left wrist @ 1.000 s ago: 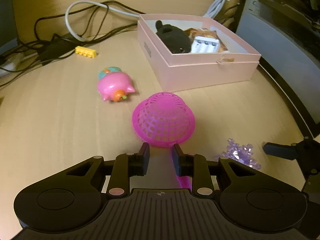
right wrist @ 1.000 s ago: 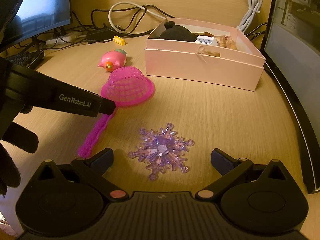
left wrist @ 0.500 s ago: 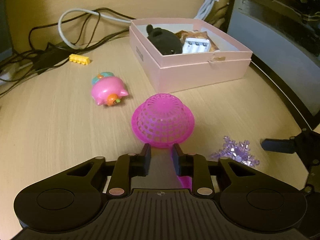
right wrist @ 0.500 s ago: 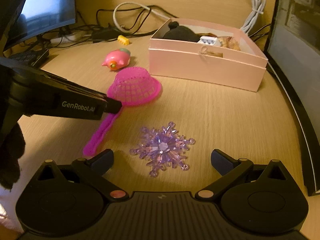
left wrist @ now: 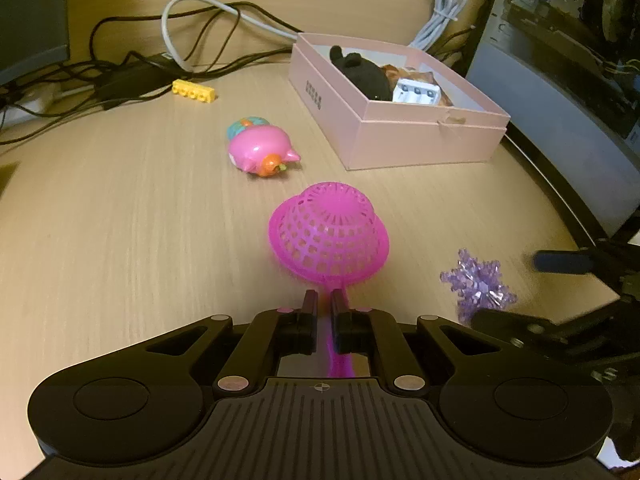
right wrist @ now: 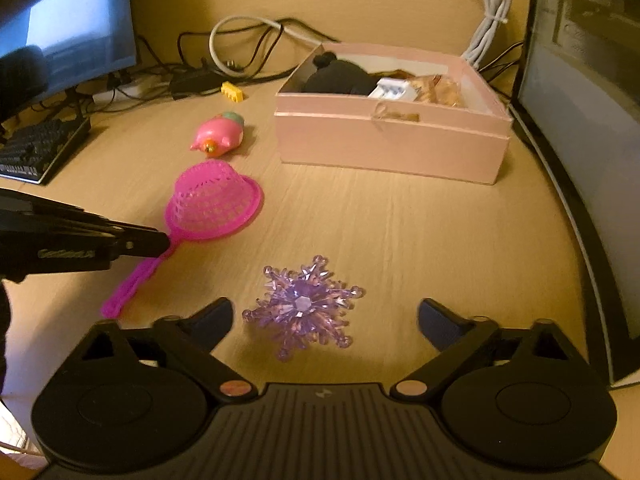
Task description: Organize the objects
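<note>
My left gripper (left wrist: pixel 324 307) is shut on the handle of a pink mesh strainer (left wrist: pixel 329 235), whose bowl is mouth down and tilted, lifted off the desk. In the right wrist view the strainer (right wrist: pixel 214 200) hangs from the left gripper (right wrist: pixel 160 242). My right gripper (right wrist: pixel 325 314) is open, its fingers on either side of a purple crystal snowflake (right wrist: pixel 304 303) on the desk; the snowflake also shows in the left wrist view (left wrist: pixel 480 283). A pink box (left wrist: pixel 400 120) holds a black plush, a white charger and a snack bag.
A pink pig toy (left wrist: pixel 260 150) and a yellow brick (left wrist: pixel 193 91) lie on the wooden desk (left wrist: pixel 120 220). Cables (left wrist: pixel 192 40) run along the back. A keyboard (right wrist: pixel 36 148) and monitor (right wrist: pixel 64 24) stand at the left, a computer case (right wrist: pixel 588 80) at the right.
My left gripper has closed tighter on the strainer handle and raised it, so the bowl tilts off the desk. The right gripper has moved slightly forward over the snowflake, still open.
</note>
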A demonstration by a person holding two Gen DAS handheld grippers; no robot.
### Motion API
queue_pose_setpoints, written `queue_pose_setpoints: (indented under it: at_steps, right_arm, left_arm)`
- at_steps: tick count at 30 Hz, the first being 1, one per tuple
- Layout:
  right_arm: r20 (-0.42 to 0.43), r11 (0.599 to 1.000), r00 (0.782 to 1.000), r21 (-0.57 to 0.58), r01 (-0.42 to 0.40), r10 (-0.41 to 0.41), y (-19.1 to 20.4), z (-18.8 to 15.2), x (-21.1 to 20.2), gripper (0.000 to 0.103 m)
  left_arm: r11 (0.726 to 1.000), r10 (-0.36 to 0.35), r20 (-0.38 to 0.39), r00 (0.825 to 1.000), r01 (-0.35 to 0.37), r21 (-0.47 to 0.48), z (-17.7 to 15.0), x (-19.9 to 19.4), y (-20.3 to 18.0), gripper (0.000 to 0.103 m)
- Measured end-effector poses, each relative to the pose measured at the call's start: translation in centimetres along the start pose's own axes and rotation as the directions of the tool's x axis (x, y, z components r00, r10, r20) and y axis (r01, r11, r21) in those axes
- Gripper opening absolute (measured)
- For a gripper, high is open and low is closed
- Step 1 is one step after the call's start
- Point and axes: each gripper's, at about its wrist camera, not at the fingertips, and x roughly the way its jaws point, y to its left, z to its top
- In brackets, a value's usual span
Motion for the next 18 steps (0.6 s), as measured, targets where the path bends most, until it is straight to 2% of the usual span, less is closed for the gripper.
queue_pose_setpoints:
  at_steps: [2,4,5,9,11,15,18]
  right_arm:
    - [-0.016,1.0,1.0,-0.004,-0.007,0.007,0.2,0.1,0.5,0.086]
    - [-0.014,0.999,1.0,-0.046,0.006,-0.007,0.9,0.3,0.6,0.076]
    - [-0.012,0.998,1.0,-0.07,0.01,-0.011,1.2,0.4,0.6,0.063]
    - [-0.026,0.995,1.0,-0.104,-0.002,0.0,1.9,0.6,0.5,0.062]
    - [-0.023,0.994,1.0,-0.108,0.004,-0.007,2.1,0.5,0.3,0.062]
    - [-0.03,0.996,1.0,-0.088,0.005,-0.007,1.9,0.2,0.1,0.062]
    - [-0.026,0.997,1.0,-0.08,0.009,-0.011,1.9,-0.1,-0.1,0.062]
  left_arm:
    - [1.0,0.002,-0.002,1.0,-0.002,0.006,-0.2,-0.2,0.0,0.009]
    - [1.0,-0.001,-0.005,1.0,0.001,0.001,-0.4,-0.4,0.1,0.009]
    - [1.0,-0.005,-0.007,1.0,0.004,-0.01,-0.5,-0.4,0.2,0.009]
    - [0.999,-0.021,-0.005,1.0,0.021,-0.043,-0.6,-0.6,0.7,0.009]
    - [0.997,-0.026,0.032,0.999,0.028,-0.066,-0.2,-1.3,1.1,0.009]
    - [0.987,-0.032,0.122,0.992,0.05,-0.15,2.3,-2.4,3.0,0.011]
    - [0.97,-0.058,0.111,0.992,0.082,-0.227,5.0,-1.5,4.7,0.013]
